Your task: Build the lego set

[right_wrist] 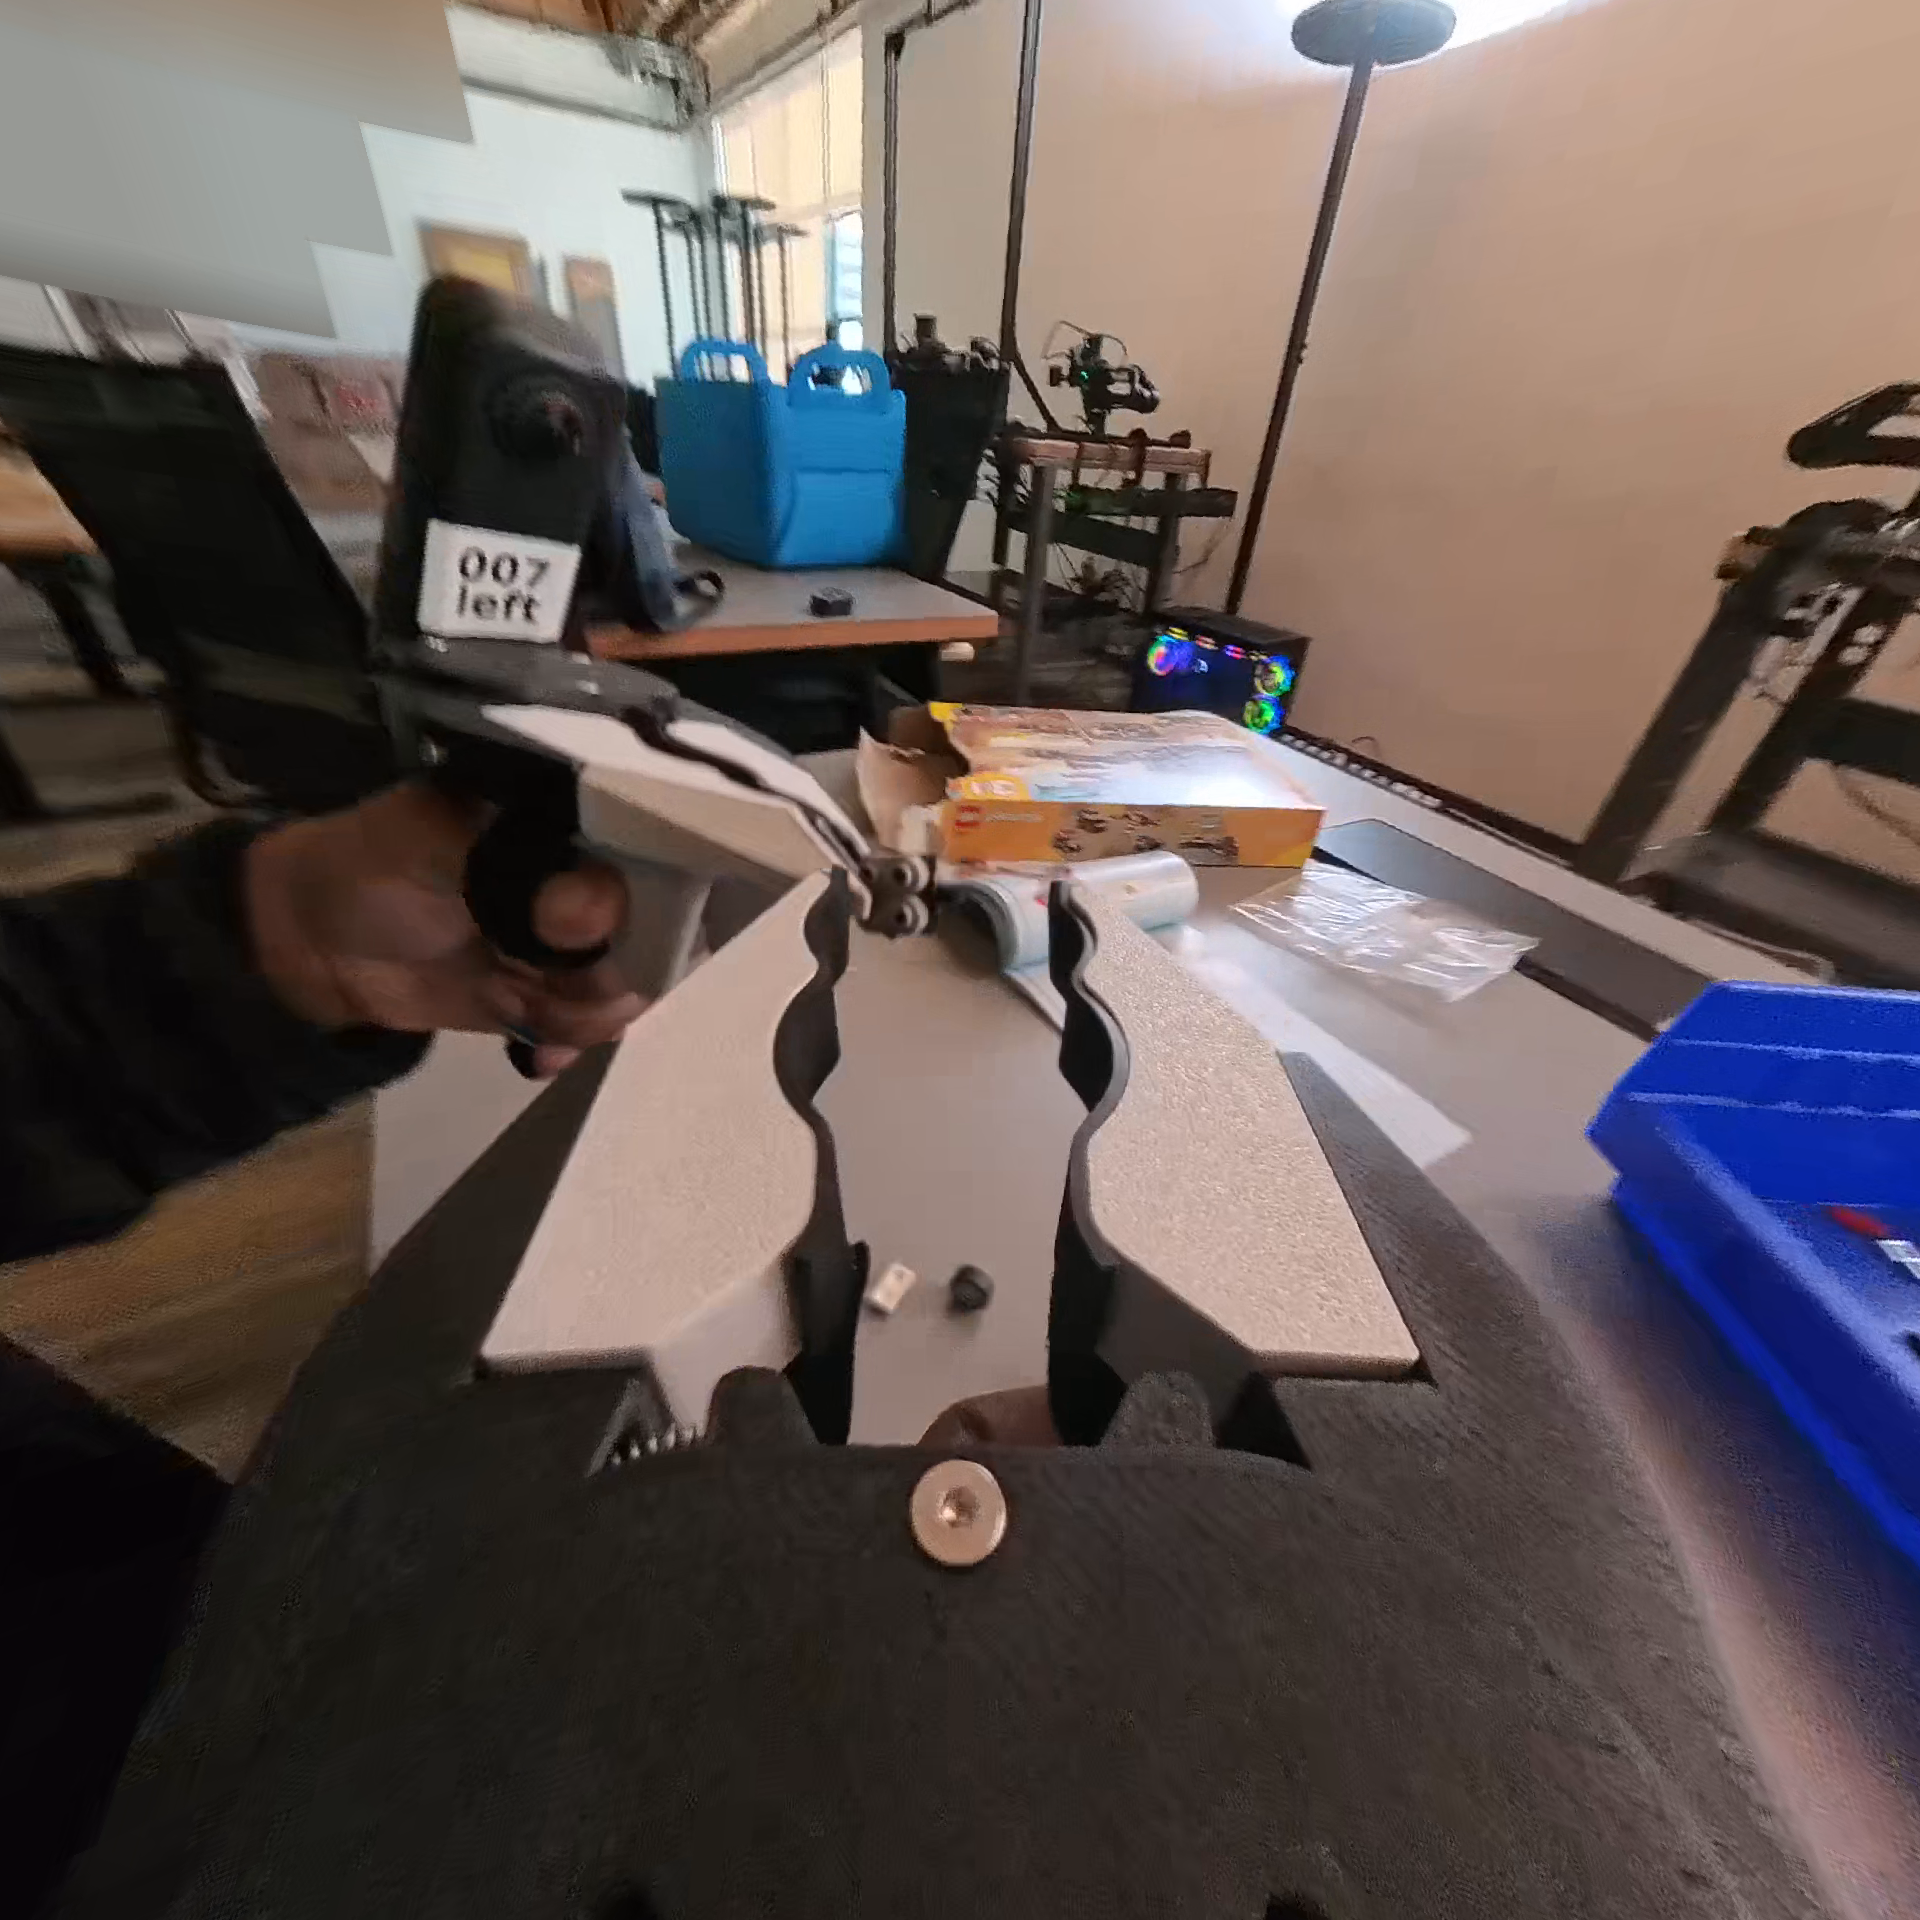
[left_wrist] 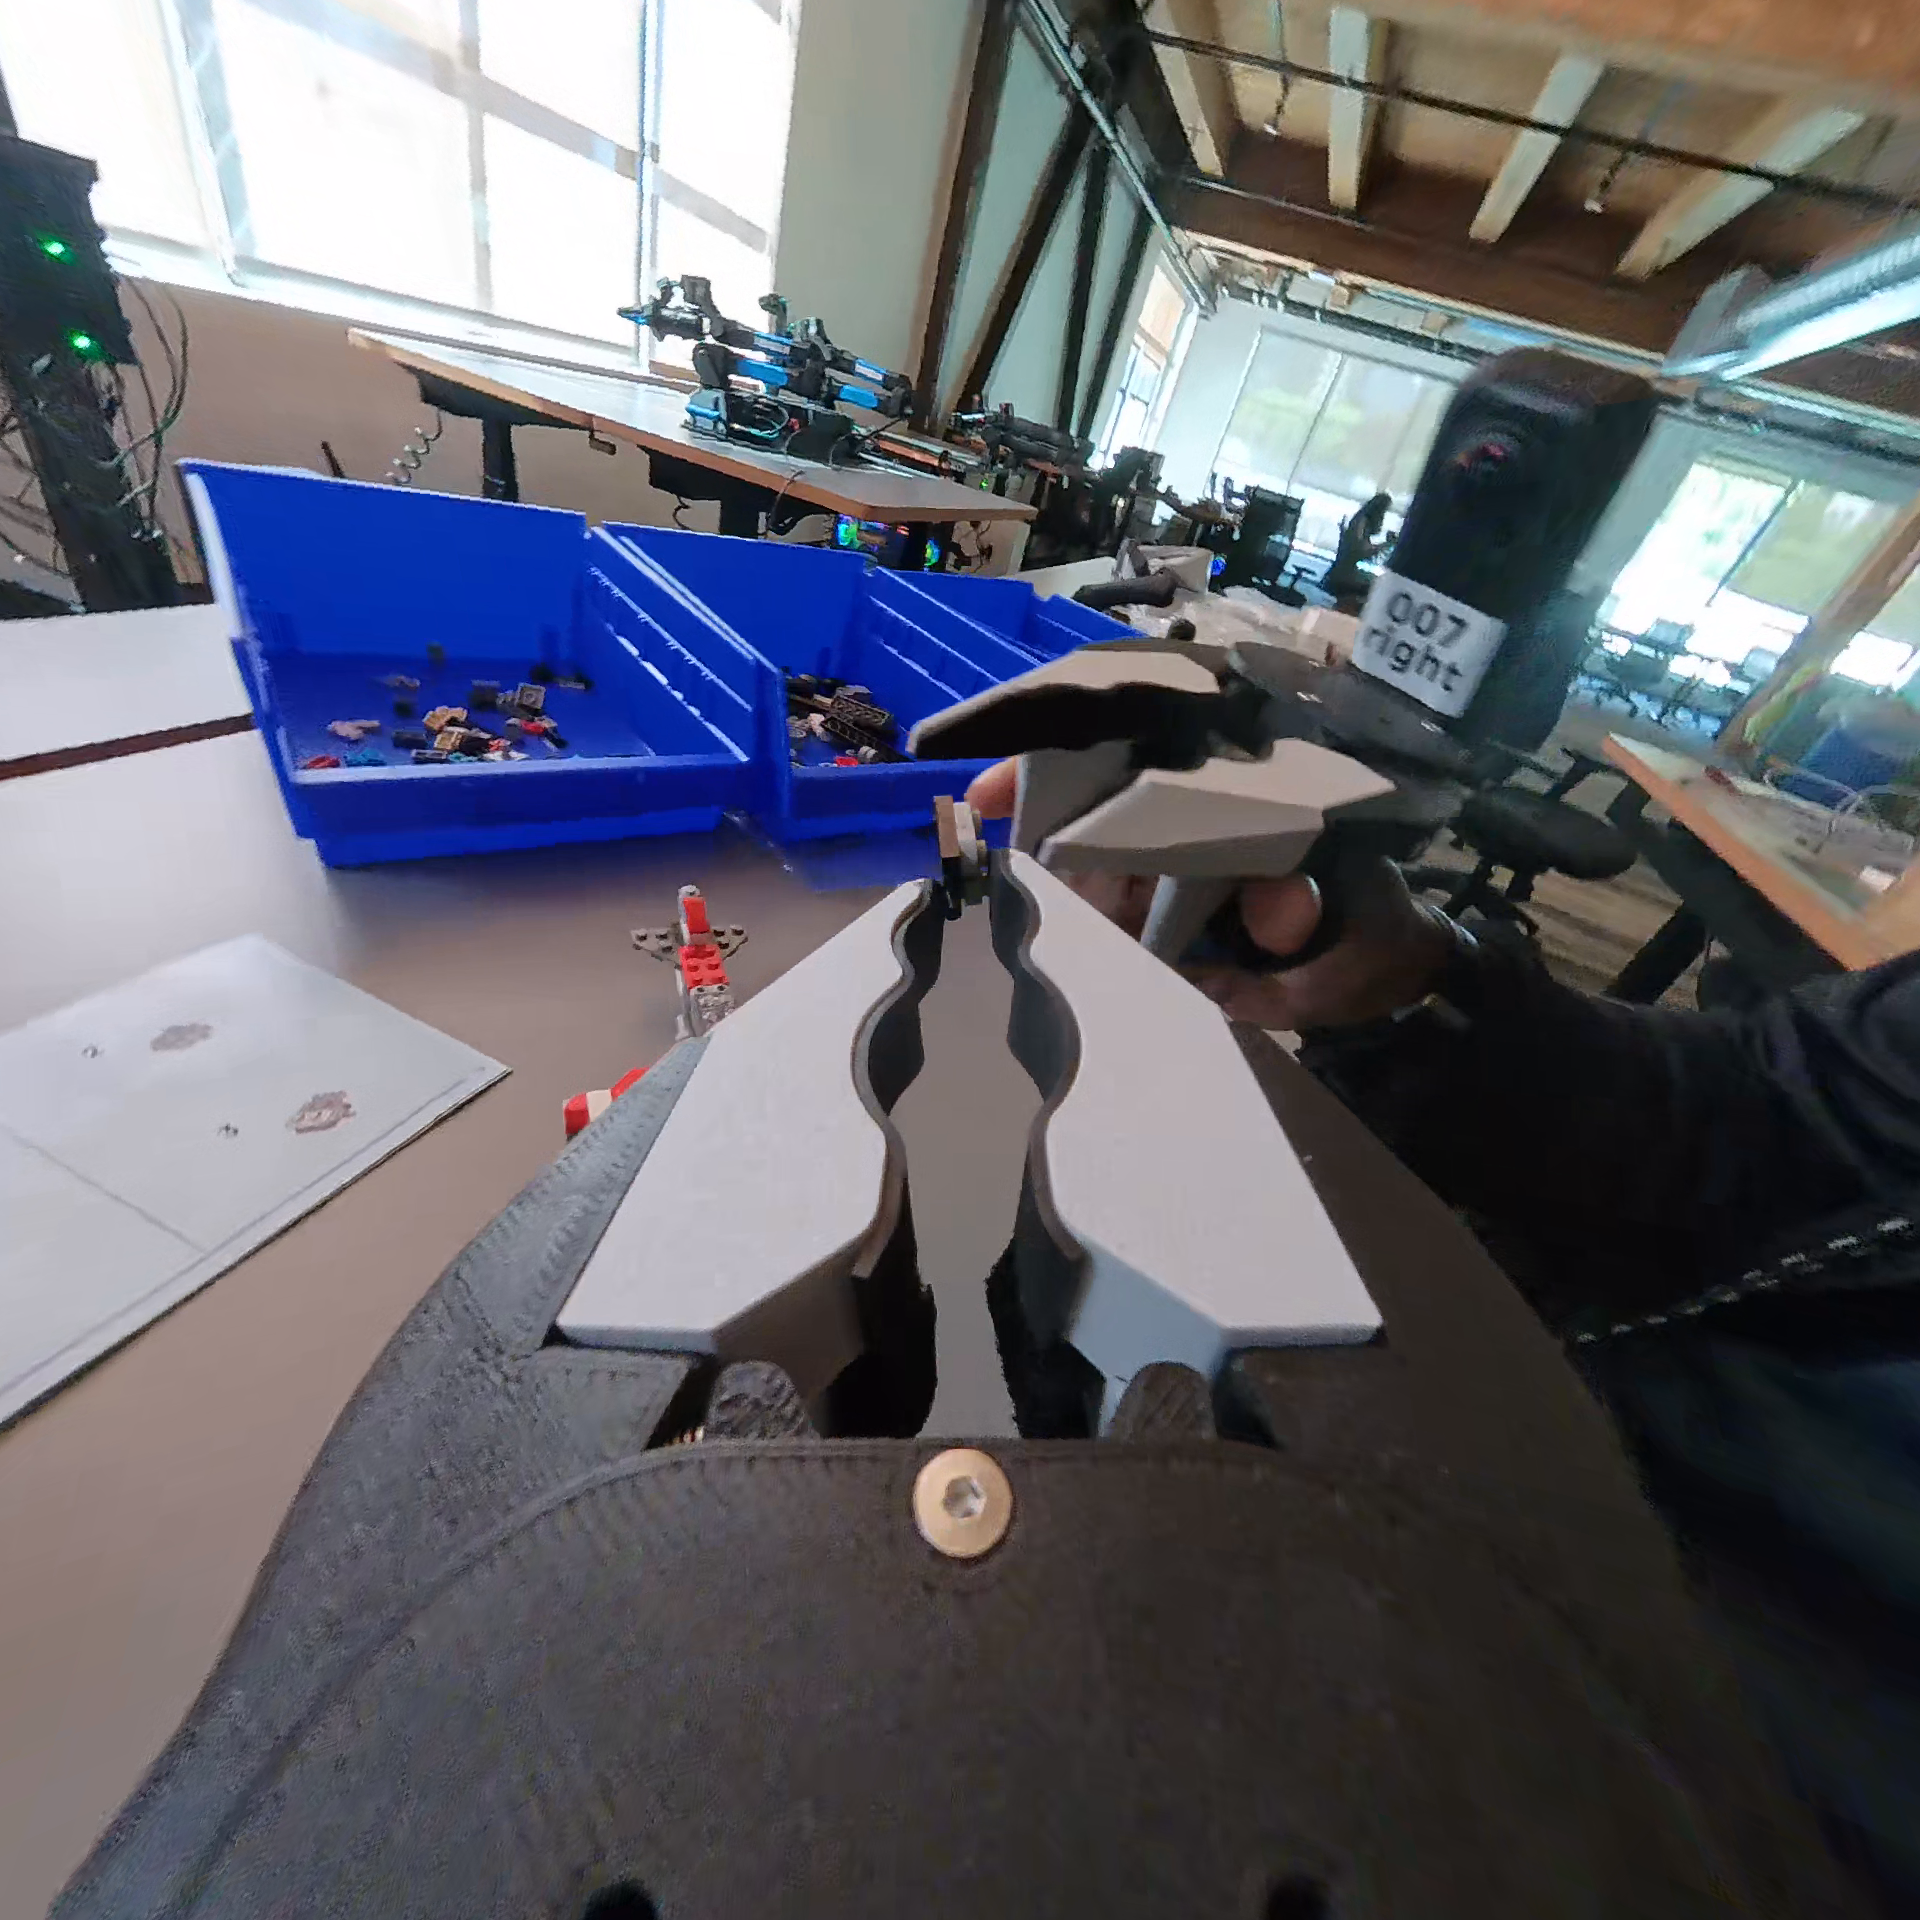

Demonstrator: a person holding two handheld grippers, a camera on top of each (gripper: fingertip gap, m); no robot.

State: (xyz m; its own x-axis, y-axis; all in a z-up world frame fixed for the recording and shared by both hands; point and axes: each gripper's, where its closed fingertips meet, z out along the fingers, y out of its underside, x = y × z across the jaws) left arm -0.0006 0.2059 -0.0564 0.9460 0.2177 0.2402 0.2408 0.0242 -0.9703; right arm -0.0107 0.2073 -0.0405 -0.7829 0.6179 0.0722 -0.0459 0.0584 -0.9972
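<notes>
Left claw (left_wrist: pixel 961 883) pinches a small grey piece (left_wrist: pixel 964 844); right claw (right_wrist: pixel 951 904) gapes, label-bearing.

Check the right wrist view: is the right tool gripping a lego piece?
No: the right tool is open and empty; the left tool holds the small grey piece.

A small grey lego piece (left_wrist: pixel 961 844) with round studs is pinched upright at the tips of the left gripper's fingers (left_wrist: pixel 914 914), held above the bench (left_wrist: pixel 208 831). A half-built red and grey model (left_wrist: pixel 694 961) lies flat on the bench just in front of two blue bins (left_wrist: pixel 499 810) holding loose small bricks (left_wrist: pixel 468 717) in mixed colours. Two tiny loose pieces (right_wrist: pixel 930 1291), one pale, one black, lie on the bench. An opened yellow set box (right_wrist: pixel 1122 795) lies flat farther back.
</notes>
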